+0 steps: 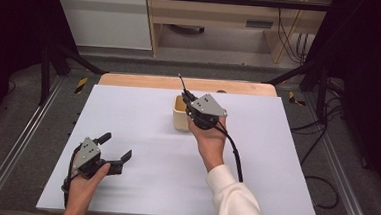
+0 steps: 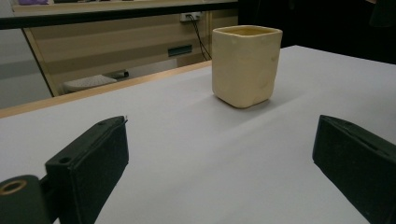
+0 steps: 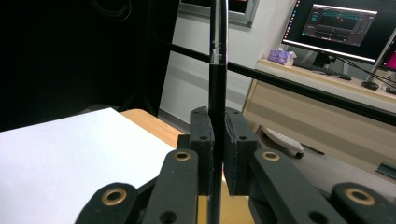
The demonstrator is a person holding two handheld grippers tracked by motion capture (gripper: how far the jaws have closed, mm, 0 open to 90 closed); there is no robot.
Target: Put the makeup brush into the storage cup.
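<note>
From the high view we see our right tongs [image 1: 185, 94] hanging over the cream, square-sided ceramic cup [image 1: 180, 114], which stands upright on the pale grey bench [image 1: 141, 134] toward its far edge. The tongs are clamped on a thin black rod-like tool, perhaps a pen or brush [image 1: 181, 83], whose free end pokes up and away from us while the gripped end sits right at the cup's mouth; whether its lower tip is already inside the rim we cannot tell. Our left tongs [image 1: 116, 147] rest near the front left of the bench, jaws spread wide and holding nothing, well apart from the cup.

In the left gripper view the cup [image 2: 246, 65] stands ahead and slightly right of centre between the wide black jaws, its top open.

In the right gripper view the closed jaws pinch the black tool [image 3: 218, 70], its long axis running straight up through the middle of the frame, close to vertical.

So we judge the coming move turns on that axis: the tool is upright, the cup lies directly beneath the right hand, and a straight lowering should seat it.
</note>
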